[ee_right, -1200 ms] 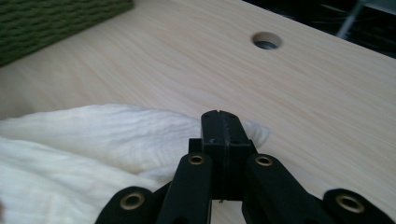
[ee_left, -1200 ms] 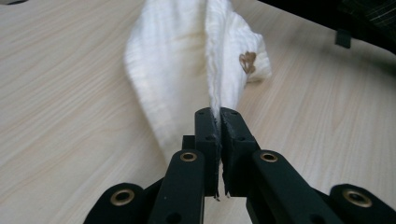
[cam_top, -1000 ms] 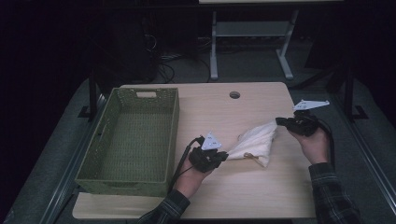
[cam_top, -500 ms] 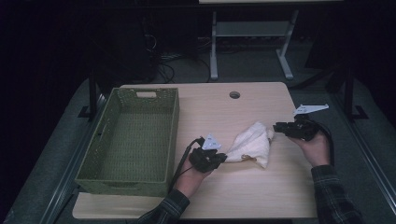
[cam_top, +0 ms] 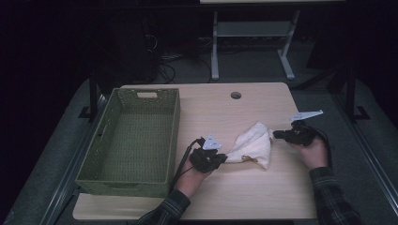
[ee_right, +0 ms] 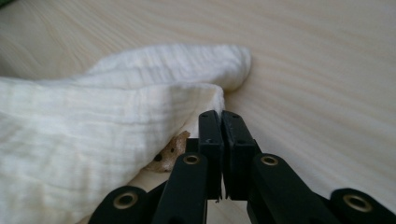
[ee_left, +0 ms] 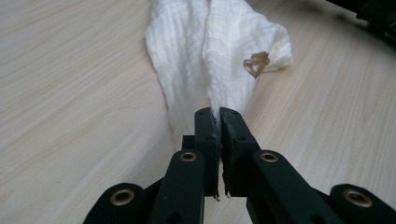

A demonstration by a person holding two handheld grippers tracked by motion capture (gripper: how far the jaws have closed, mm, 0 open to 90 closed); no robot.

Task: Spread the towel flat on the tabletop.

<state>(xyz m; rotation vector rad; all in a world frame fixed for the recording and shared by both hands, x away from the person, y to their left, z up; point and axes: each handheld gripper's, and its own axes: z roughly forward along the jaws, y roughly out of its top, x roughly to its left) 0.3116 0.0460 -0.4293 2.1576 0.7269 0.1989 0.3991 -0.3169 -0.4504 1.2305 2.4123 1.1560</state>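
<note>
The white cloth (cam_top: 252,146) lies on the table (cam_top: 244,197), right of the green basket (cam_top: 131,140). The left gripper (cam_top: 224,158) pinches its corner. The right gripper (cam_top: 276,134) is clenched beside the cloth's edge; whether it grips cloth is hard to see.

It looks like a lab or test room set up for recording. A pale wood-grain desk top (cam_top: 244,112) with a round cable hole (cam_top: 236,95) stands on grey carpet (cam_top: 61,154), dark metal rails (cam_top: 94,101) flank it, loose black cables (cam_top: 164,70) lie on the floor behind, and a white metal table frame (cam_top: 248,42) stands in the unlit background
</note>
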